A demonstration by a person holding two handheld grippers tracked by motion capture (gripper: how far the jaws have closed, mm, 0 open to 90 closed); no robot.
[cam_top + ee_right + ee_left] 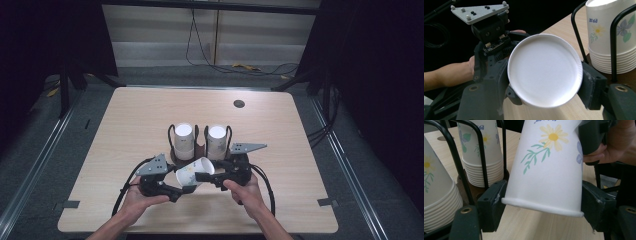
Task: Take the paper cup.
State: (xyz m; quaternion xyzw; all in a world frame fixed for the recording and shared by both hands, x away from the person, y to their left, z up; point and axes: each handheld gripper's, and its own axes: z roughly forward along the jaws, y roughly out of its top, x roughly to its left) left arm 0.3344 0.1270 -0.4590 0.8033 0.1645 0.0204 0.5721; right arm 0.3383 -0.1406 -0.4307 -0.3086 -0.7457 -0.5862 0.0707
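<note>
A white paper cup (192, 172) printed with flowers lies tilted on its side between the two grippers, just above the table. In the left gripper view its rolled rim (541, 207) sits between the jaws of my left gripper (542, 206), which press on both sides. In the right gripper view the cup's round base (544, 72) faces the camera, and the jaws of my right gripper (545, 75) lie against its two sides. From the high view, the left gripper (181, 184) and right gripper (202, 177) meet at the cup near the table's front.
A black wire rack (171, 131) just behind the grippers holds two stacks of cups upside down (183, 140) (216, 141). A dark round hole (239, 103) is in the wooden table (135, 120) farther back. Cables trail from both grippers toward the front edge.
</note>
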